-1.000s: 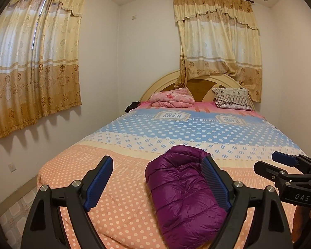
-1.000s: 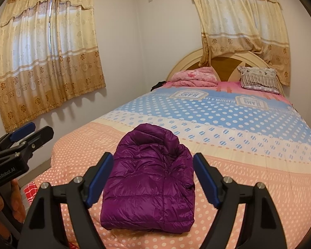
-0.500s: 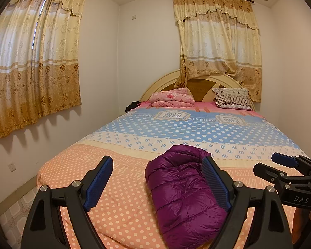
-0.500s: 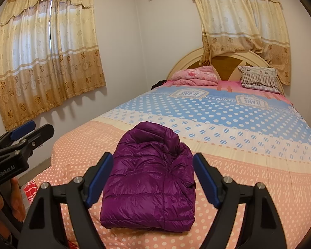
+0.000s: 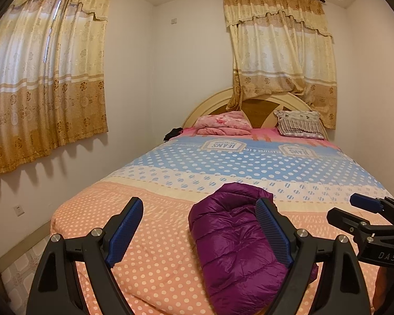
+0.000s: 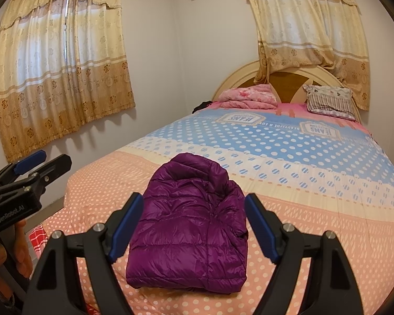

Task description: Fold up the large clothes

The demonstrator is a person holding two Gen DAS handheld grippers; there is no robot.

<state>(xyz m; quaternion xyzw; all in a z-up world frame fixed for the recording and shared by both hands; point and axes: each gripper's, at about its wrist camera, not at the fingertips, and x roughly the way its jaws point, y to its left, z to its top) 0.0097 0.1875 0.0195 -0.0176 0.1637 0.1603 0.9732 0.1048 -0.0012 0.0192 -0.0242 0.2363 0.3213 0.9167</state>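
Bedspread [image 5: 249, 165] lettering: "JEANS"; gripper "DAS"

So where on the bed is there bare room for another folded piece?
Bare quilt lies right of the jacket, left of it toward the bed's edge, and across the blue dotted band behind it. The head end is crowded: pink bedding and a pillow.

- white walls [image 5: 191, 60], recessed ceiling spots
- two windows, gold curtains [image 5: 44, 78] drawn, daylight through
- bed [image 5: 262, 162], arched headboard [image 5: 260, 110], dotted quilt, two pillows
- tiled floor [image 5: 21, 270]
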